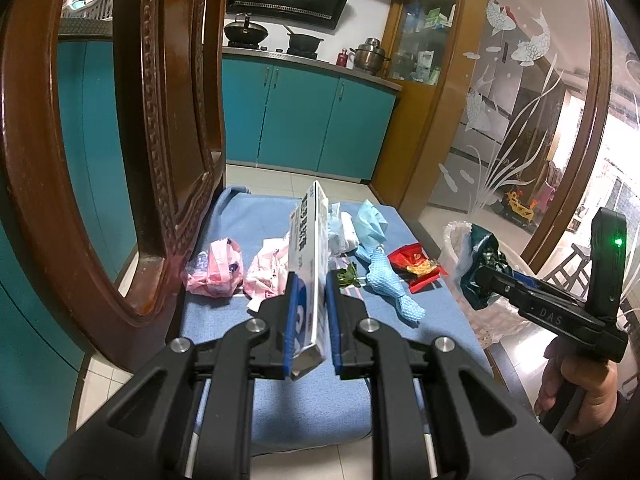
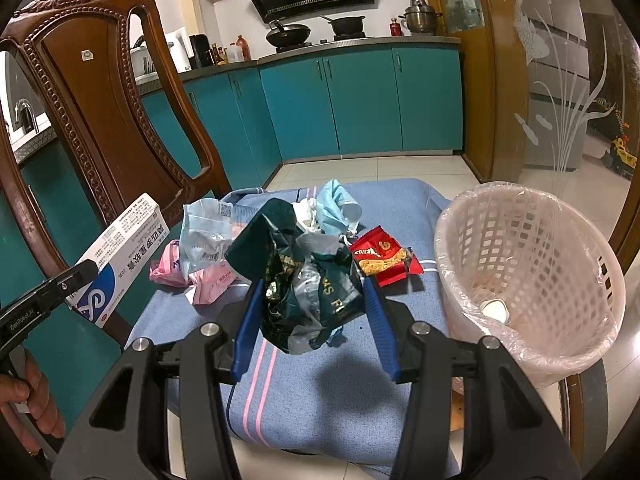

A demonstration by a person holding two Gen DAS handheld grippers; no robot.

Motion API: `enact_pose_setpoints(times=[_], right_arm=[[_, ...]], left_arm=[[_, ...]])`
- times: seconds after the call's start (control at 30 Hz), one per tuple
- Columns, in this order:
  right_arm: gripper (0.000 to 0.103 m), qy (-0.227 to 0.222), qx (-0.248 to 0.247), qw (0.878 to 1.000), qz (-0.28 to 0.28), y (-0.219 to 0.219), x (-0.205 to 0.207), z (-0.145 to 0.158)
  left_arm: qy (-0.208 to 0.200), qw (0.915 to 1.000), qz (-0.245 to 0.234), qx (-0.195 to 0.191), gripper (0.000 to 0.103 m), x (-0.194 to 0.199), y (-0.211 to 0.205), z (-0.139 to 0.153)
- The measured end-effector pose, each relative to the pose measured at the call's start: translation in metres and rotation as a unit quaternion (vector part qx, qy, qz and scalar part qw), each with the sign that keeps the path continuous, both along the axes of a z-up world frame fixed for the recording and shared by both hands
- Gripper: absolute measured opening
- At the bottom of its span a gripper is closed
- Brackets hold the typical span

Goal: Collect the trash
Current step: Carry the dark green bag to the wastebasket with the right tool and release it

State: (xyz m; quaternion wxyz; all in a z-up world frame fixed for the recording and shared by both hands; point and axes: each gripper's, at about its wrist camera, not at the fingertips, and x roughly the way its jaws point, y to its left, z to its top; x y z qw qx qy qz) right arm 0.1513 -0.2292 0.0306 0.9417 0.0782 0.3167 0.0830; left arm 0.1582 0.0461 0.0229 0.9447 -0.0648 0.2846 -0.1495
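My left gripper [image 1: 310,280] is shut on a white and blue medicine box [image 1: 310,248], held upright above the blue cloth [image 1: 224,312]; the box also shows in the right wrist view [image 2: 120,256]. My right gripper [image 2: 312,280] is shut on a crumpled dark green bag [image 2: 304,276], held above the cloth just left of the pink mesh trash basket [image 2: 532,280]. In the left wrist view the right gripper [image 1: 486,274] holds the green bag [image 1: 482,264] at the basket's rim [image 1: 454,232].
On the cloth lie pink wrappers [image 1: 214,268], a blue mask [image 1: 372,228], a blue cloth rag [image 1: 384,280], a red snack packet [image 2: 382,256] and a clear plastic bag [image 2: 204,236]. A carved wooden chair [image 2: 104,92] stands at the left. A white item [image 2: 494,308] lies in the basket.
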Motion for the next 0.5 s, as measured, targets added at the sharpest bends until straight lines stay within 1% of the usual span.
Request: enact_pose_setpoints(times=[0.2, 0.3, 0.43, 0.5], right_arm=[[0.050, -0.001, 0.000, 1.000, -0.001, 0.000, 0.000, 0.000], [0.050, -0.011, -0.004, 1.000, -0.010, -0.004, -0.002, 0.002], [0.050, -0.044, -0.016, 0.997, -0.053, -0.029, -0.005, 0.014], [0.050, -0.053, -0.024, 0.994, -0.092, -0.055, -0.003, 0.016]], left_arm=[[-0.001, 1.0000, -0.001, 0.000, 0.015, 0.000, 0.000, 0.000], [0.000, 1.0000, 0.000, 0.000, 0.015, 0.000, 0.000, 0.000], [-0.001, 1.0000, 0.001, -0.001, 0.015, 0.000, 0.001, 0.000], [-0.002, 1.0000, 0.004, -0.002, 0.015, 0.000, 0.002, -0.001]])
